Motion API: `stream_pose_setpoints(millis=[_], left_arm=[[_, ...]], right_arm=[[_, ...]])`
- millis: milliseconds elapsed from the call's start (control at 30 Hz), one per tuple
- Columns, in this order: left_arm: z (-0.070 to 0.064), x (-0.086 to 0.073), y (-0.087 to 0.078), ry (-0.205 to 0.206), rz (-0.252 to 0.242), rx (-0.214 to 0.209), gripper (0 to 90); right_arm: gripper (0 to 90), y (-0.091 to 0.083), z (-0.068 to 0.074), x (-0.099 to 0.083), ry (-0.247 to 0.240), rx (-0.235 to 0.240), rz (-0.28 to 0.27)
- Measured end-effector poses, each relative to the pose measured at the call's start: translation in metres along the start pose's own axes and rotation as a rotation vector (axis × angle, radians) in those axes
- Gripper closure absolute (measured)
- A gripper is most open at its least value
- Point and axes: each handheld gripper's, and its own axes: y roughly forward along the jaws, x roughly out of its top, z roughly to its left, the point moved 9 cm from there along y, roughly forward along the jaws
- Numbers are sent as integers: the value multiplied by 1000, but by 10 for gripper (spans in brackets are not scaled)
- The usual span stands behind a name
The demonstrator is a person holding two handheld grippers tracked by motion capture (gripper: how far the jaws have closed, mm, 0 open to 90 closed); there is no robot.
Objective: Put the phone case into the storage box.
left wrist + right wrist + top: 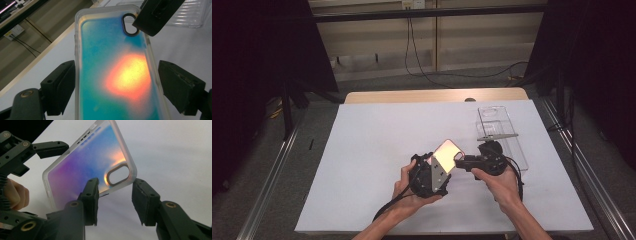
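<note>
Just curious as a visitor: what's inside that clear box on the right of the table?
The clear box holds a thin grey piece lying across it. The right hand-held gripper covers its near corner, so anything there is hidden.

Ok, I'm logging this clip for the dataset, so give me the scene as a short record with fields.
held thing: phone case, iridescent back, translucent rim, lifted off the table
left gripper: jaws on either side of the case's long edges; contact unclear
right gripper: jaws around the corner by the camera cutout, a gap shows on one side
surface: white sheet over the table
also there: clear plastic tray at far right
</note>
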Motion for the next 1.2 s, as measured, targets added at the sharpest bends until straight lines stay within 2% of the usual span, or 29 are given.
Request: stream_pose_setpoints(millis=[200, 233, 333, 367, 467, 567, 667, 733, 833, 933, 1033, 1200], left_arm=[[1, 0, 0, -1, -4, 10, 168], [3, 1, -1, -3, -11, 15, 168], [4, 1, -2, -4, -12, 16, 168], [5, 1, -2, -2, -13, 17, 168], [5, 0, -2, -2, -11, 20, 168], [5, 0, -2, 5, -13, 28, 168], [4, 1, -2, 8, -20, 21, 167], [5, 1, -2, 14, -18, 25, 167], [7, -2, 1, 8, -4, 32, 168], [7, -3, 1, 10, -3, 34, 168], [7, -3, 2, 20, 0, 47, 168], [9, -4, 5, 9, 4, 62, 167]], right_arm=[[625, 2, 0, 1, 36, 22, 2], [633, 2, 0, 1, 58, 34, 4], [641, 2, 0, 2, 79, 49, -2], [645, 3, 1, 3, 103, 66, -7], [644, 4, 1, 4, 118, 73, -4], [641, 6, 1, 5, 153, 87, 3], [646, 8, 1, 5, 174, 100, 2], [656, 10, 0, 6, 174, 93, 1], [712, 8, 2, 8, 201, 114, -21], [727, 7, 2, 8, 211, 122, -26], [736, 7, 2, 8, 221, 125, -27], [770, 8, 2, 11, 248, 133, -48]])
